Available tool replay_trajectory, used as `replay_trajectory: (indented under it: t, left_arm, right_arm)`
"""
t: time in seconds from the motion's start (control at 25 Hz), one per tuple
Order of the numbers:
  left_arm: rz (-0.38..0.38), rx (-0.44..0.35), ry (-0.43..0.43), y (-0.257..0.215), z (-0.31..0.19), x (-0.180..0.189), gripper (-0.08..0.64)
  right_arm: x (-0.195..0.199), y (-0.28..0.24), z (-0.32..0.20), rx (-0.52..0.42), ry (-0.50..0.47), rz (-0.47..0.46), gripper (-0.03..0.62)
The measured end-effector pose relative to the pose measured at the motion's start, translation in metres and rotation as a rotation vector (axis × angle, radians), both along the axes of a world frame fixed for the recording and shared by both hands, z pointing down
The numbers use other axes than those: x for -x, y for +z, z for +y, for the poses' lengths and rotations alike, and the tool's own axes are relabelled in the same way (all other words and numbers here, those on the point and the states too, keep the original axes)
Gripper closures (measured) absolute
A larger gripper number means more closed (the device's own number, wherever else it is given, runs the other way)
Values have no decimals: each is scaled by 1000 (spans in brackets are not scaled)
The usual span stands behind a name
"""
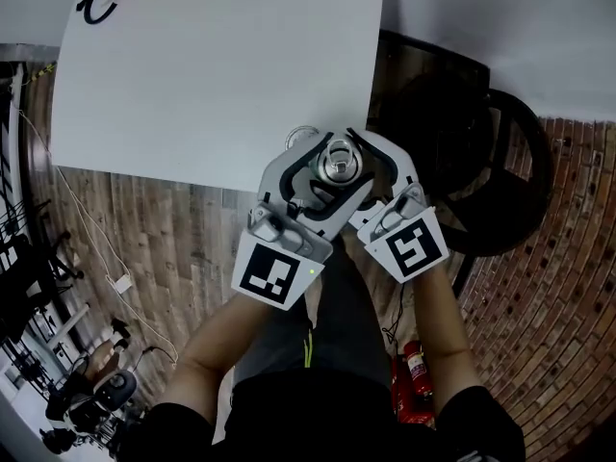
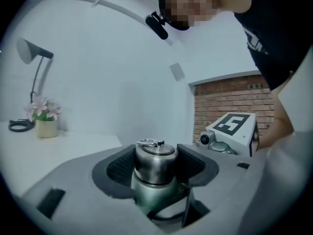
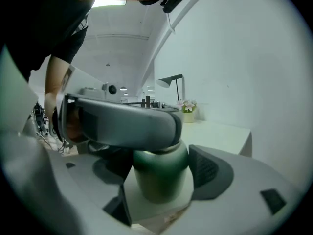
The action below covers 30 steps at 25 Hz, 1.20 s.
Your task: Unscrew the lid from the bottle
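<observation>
A green bottle with a steel lid that carries a small ring is held up in front of me, near the white table's near edge. My left gripper has its dark pads against both sides of the lid, shut on it. My right gripper holds the green body lower down, and the left gripper's jaw crosses just above it in the right gripper view. In the head view the lid shows from above between the two sets of white jaws. The bottle's base is hidden.
A desk lamp, a small flower pot and a black cable loop stand at the table's far side. A dark round stool sits to the right on the floor. A red fire extinguisher stands by my right leg.
</observation>
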<state>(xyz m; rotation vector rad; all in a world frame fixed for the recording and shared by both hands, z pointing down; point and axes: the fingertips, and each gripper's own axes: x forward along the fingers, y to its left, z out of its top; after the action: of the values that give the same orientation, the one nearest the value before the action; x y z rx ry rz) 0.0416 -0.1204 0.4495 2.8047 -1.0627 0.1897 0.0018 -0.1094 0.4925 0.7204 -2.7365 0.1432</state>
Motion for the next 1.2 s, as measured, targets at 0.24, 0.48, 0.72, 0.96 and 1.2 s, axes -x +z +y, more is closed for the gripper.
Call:
replay_trajectory:
  t: [0.24, 0.48, 0.72, 0.96, 1.2]
  left_arm:
    - [1, -37, -86, -4, -3, 1, 288]
    - [-4, -32, -73, -3, -3, 1, 288]
    - [19, -57, 114, -6, 5, 7, 212]
    - [127, 149, 481, -4, 11, 12, 212]
    - [142, 148, 749, -6, 18, -12, 212]
  right_arm:
    - [0, 0, 0, 5, 14, -10, 255]
    - [0, 0, 0, 3, 21, -20, 255]
    - [0, 2, 0, 11, 23, -29, 255]
    - [0, 0, 0, 7, 13, -23, 255]
    - [-4, 2, 3, 6, -7, -3, 255]
